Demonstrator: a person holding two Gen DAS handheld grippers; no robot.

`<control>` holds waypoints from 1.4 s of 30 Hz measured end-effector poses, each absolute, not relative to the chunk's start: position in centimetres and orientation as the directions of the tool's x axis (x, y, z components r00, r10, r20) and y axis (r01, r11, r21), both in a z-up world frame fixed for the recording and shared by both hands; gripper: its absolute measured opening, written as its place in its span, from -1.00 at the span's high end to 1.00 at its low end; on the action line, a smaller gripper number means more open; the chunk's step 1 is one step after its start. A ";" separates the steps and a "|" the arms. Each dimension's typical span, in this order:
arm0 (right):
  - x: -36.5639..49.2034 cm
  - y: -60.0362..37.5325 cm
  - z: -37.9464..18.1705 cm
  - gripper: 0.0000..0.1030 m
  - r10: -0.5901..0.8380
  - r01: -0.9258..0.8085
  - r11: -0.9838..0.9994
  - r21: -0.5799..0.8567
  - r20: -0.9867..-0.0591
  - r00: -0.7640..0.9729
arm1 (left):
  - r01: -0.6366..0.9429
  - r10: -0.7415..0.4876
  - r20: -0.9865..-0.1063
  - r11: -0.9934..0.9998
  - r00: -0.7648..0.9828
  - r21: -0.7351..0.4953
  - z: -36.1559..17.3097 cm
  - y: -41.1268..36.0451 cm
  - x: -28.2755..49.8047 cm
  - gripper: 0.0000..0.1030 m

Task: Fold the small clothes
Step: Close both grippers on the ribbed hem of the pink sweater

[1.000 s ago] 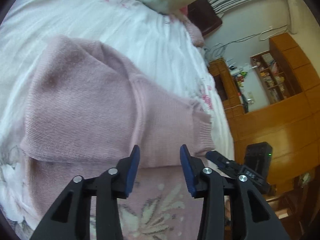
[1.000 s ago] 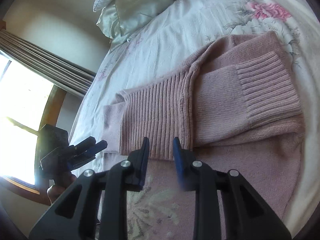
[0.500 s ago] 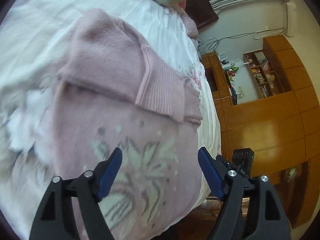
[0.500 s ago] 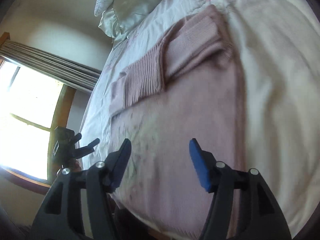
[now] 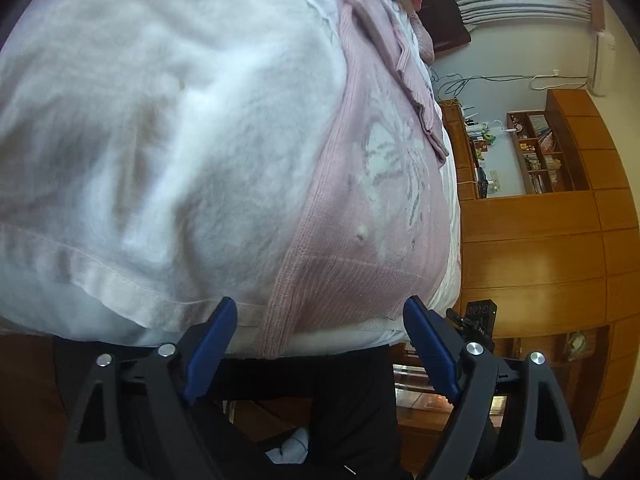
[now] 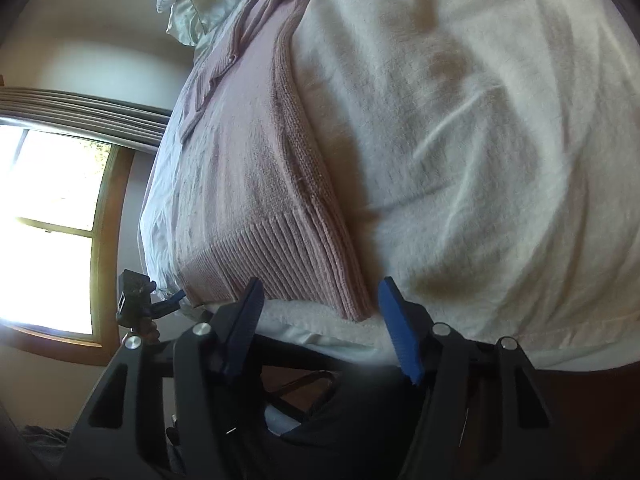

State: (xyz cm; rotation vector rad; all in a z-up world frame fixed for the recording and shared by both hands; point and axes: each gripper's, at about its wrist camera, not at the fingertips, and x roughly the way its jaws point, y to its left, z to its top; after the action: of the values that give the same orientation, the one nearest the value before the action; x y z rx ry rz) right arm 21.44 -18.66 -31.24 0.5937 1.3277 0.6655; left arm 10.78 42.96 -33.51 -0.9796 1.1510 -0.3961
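Both grippers gape wide and empty — left gripper (image 5: 316, 344), right gripper (image 6: 320, 320) — at the pink sweater's (image 5: 360, 216) hem. It lies on a white bedsheet (image 5: 160, 120); wooden cabinets (image 5: 540, 248) and a window (image 6: 52, 220) flank the bed.

Pink knitted wool-like sweater (image 5: 372, 216): matt, fuzzy; ribbed hem (image 6: 280, 264) just ahead of the right gripper's jaws, plain knit further out, paler woven-in motif on the front. White bed cover (image 5: 160, 140): soft napped cloth, matt, stitched flat hem nearest the left gripper's jaws. Left gripper (image 5: 320, 344) and right gripper (image 6: 320, 320): matt black plastic arms, blue rubbery-looking pads, bright metal screw heads. Wooden cabinets (image 5: 540, 248) to the right of the left jaws: smooth, semi-gloss orange-brown finish.
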 end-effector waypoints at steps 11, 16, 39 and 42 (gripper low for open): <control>22.2 -17.5 -33.7 -0.10 0.747 -0.117 0.665 0.738 -0.661 0.077 | -0.193 -0.719 -0.607 0.578 0.339 -0.792 -34.5 40.0 12.6 -0.60; 22.1 -18.2 -34.0 0.04 0.760 -0.129 0.648 0.750 -0.646 0.062 | -0.217 -0.717 -0.612 0.574 0.332 -0.790 -35.0 39.5 12.7 0.34; 18.1 -19.6 -29.1 0.89 0.831 -0.200 0.556 0.807 -0.531 0.166 | -0.221 -0.749 -0.470 0.416 0.467 -0.882 -32.9 39.5 8.6 0.87; 16.7 -19.7 -27.6 0.89 0.837 -0.217 0.546 0.809 -0.515 0.184 | -0.177 -0.761 -0.415 0.379 0.499 -0.908 -31.8 39.4 7.9 0.87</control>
State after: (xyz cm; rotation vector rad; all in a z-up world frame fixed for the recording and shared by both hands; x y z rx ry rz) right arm 16.70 -19.69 -27.56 0.6623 1.1532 0.8241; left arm 7.85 39.36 -31.80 -1.1517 1.0141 -0.4693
